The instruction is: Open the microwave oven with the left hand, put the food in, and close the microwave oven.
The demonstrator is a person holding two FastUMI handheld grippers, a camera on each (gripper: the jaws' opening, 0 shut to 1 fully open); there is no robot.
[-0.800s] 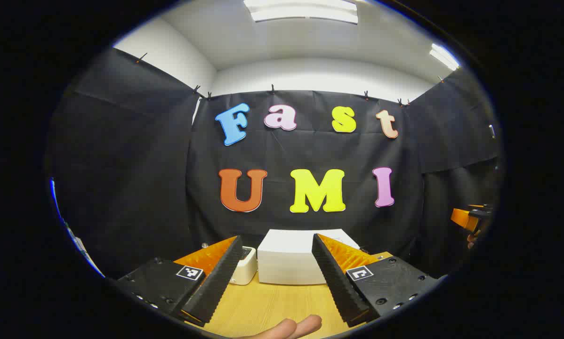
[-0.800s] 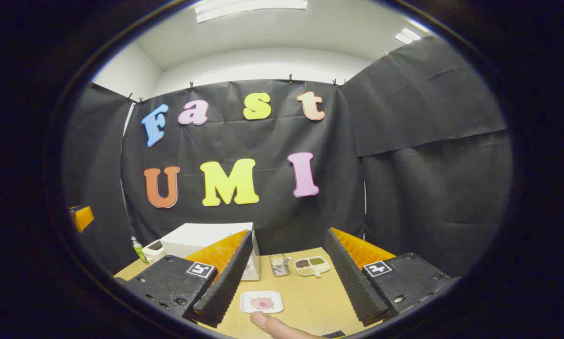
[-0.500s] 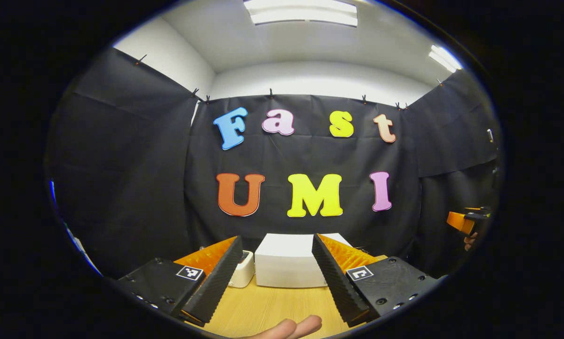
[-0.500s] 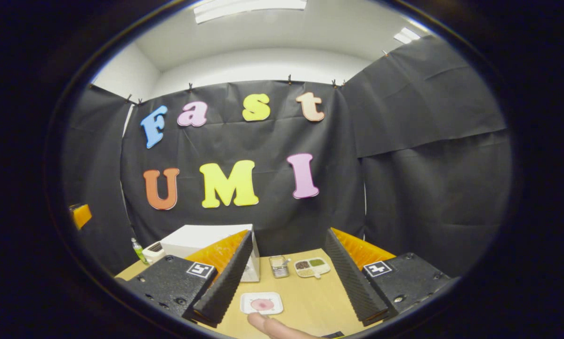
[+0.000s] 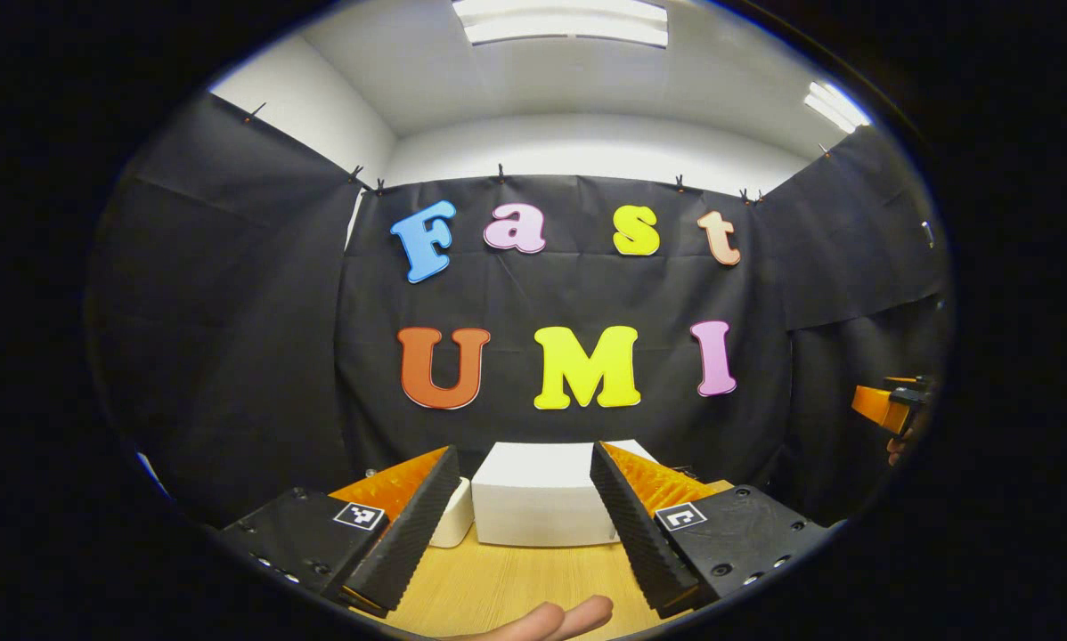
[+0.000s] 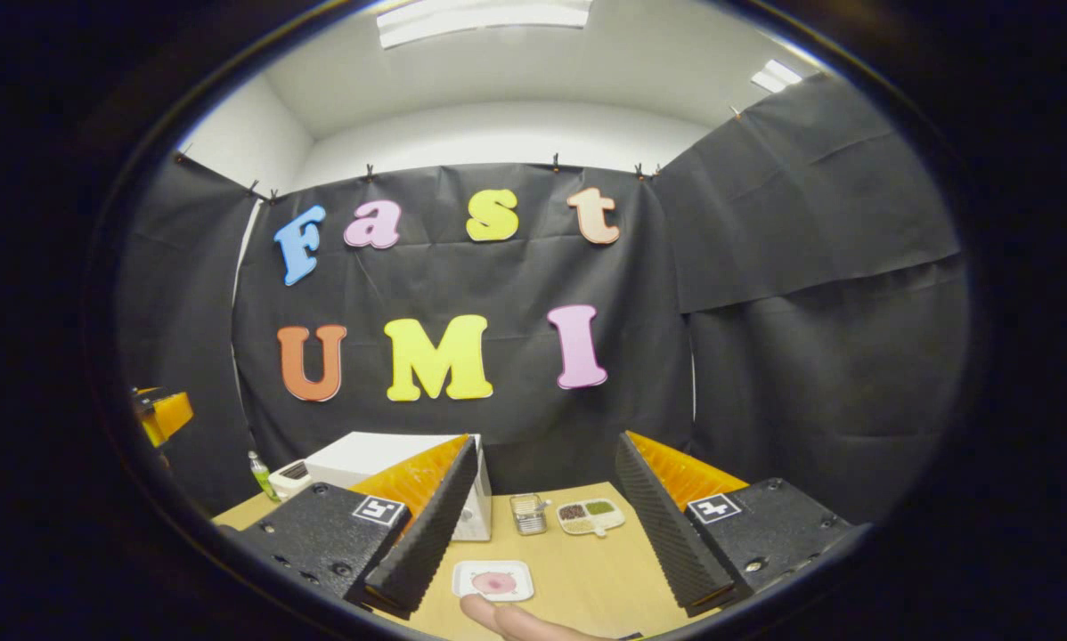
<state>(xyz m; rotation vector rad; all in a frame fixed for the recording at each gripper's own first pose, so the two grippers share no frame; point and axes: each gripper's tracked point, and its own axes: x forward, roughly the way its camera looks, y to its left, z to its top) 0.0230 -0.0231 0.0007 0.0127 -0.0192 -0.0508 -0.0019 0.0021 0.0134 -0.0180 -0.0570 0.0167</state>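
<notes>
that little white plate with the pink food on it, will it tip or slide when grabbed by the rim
The small white square plate with pink food looks shallow and flat on the wooden table, so tipping seems unlikely. Its glossy rim may slip between the fingers. The food could slide if tilted.

The booth is lit evenly from above by ceiling light panels [image 5: 565,20], which are blown out to plain white in both views. A second panel [image 6: 772,77] is seen glaring at the upper right. The wooden table [image 6: 578,570] is brightly lit, with only soft shadows cast. Straight edges are bowed strongly by the fisheye lens toward the rim. Focus is held sharp throughout, and no motion blur is noticed.
</notes>
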